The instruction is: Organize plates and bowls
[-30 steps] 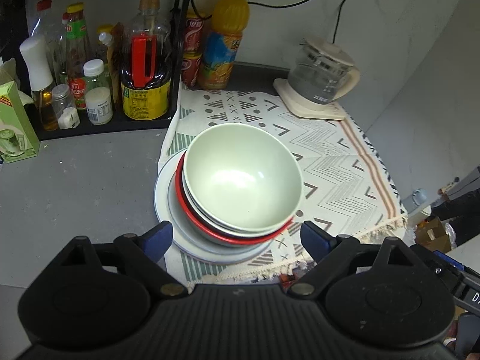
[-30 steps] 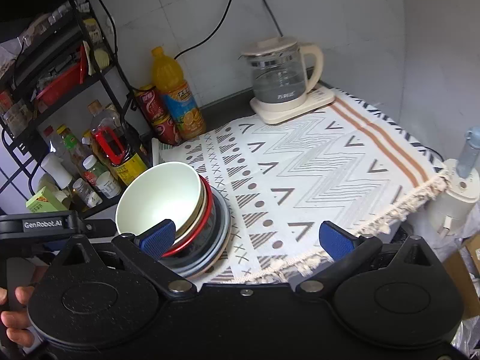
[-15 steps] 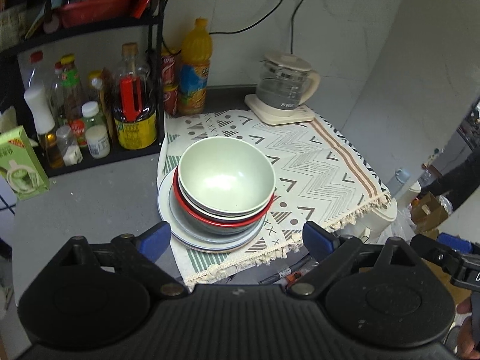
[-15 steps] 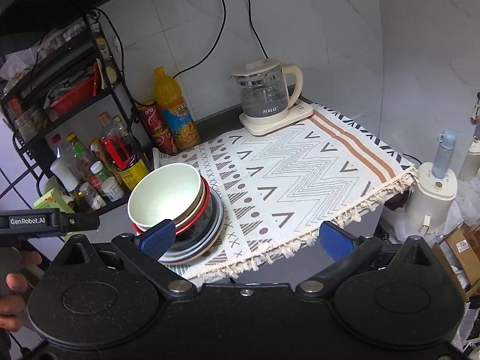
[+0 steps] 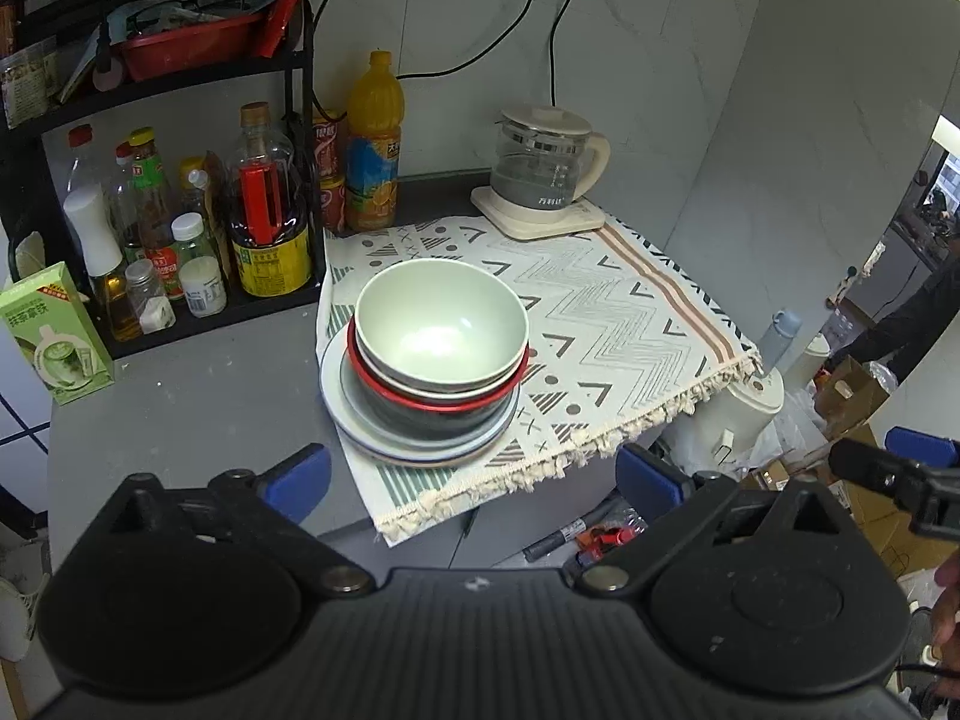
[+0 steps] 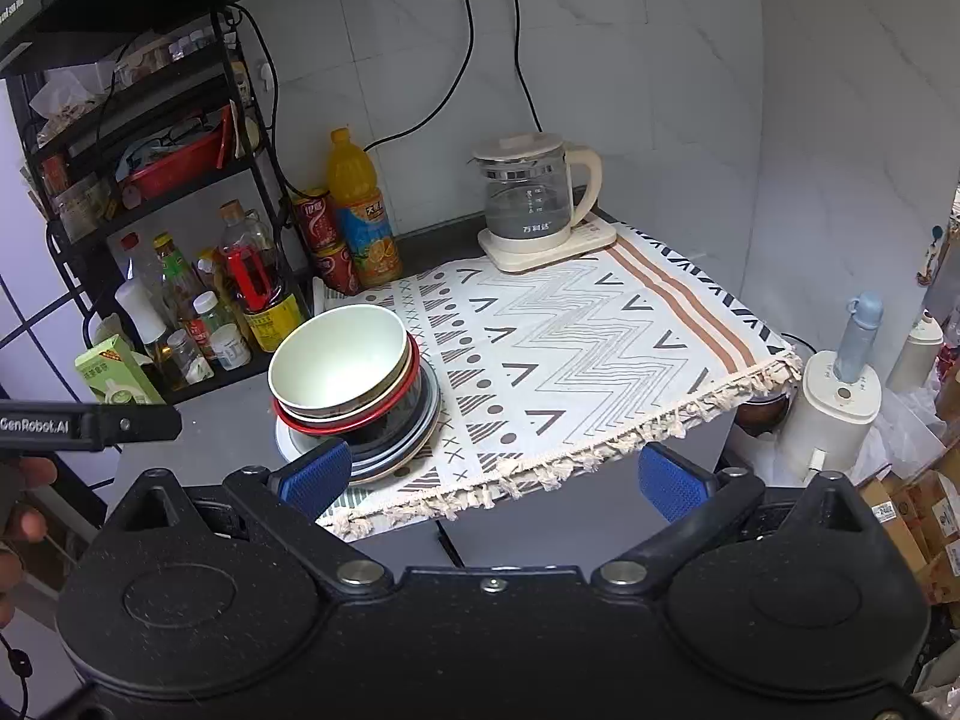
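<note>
A stack of dishes stands at the left end of the patterned cloth (image 5: pixel 606 324). On top is a pale green bowl (image 5: pixel 441 324), also in the right wrist view (image 6: pixel 339 360). Under it sit a red-rimmed dark bowl (image 5: pixel 444 411) and light plates (image 5: pixel 420 444). My left gripper (image 5: pixel 474 474) is open and empty, held back from the stack, off the counter's front edge. My right gripper (image 6: pixel 492 474) is open and empty, also back from the counter, with the stack ahead to its left.
A black rack (image 5: pixel 180 204) of bottles and jars stands left of the stack. An orange juice bottle (image 5: pixel 375 144) and red cans (image 6: pixel 327 246) stand behind it. A glass kettle (image 6: pixel 534 198) is at the back right. A green carton (image 5: pixel 54 330) sits far left. Clutter lies below the counter edge.
Both grippers have pulled back and up from the stack, which now looks smaller and farther away. The dishes have not moved. Both grippers stay open.
</note>
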Demonstrator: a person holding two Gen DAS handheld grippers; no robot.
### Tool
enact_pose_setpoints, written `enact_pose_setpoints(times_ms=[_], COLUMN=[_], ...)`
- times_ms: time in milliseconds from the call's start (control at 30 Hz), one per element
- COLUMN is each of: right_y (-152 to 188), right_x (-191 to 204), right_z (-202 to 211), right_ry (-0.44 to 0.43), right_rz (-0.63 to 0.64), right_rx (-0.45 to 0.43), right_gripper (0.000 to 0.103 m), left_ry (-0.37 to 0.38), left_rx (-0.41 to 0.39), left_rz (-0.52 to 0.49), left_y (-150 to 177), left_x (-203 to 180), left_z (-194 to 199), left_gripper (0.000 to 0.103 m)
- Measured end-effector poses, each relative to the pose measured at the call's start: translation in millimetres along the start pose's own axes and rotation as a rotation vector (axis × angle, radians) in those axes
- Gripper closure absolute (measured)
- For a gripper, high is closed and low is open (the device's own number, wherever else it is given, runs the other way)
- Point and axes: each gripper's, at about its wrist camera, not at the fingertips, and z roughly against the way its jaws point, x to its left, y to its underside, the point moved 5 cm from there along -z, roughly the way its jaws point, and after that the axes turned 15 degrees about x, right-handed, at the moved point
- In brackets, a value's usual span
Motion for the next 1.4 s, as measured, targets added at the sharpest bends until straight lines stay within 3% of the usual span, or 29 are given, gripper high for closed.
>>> enact_pose_setpoints(times_ms=[833,1400], right_y=[5.9,3.8], right_x=[8.0,21.1], right_z=[20.4,14.0], right_ry=[-0.037,-0.060], right_rz=[0.070,0.077], right_rx=[0.021,0.029], right_gripper=[0.000,0.000], left_ry=[0.016,-0.003], left_rx=[-0.011,-0.021], left_rz=[0.092,0.076], left_y=[16.5,15.7], left_x=[12.5,16.3], left_z=[14.3,18.0], left_gripper=[0.002,0.002])
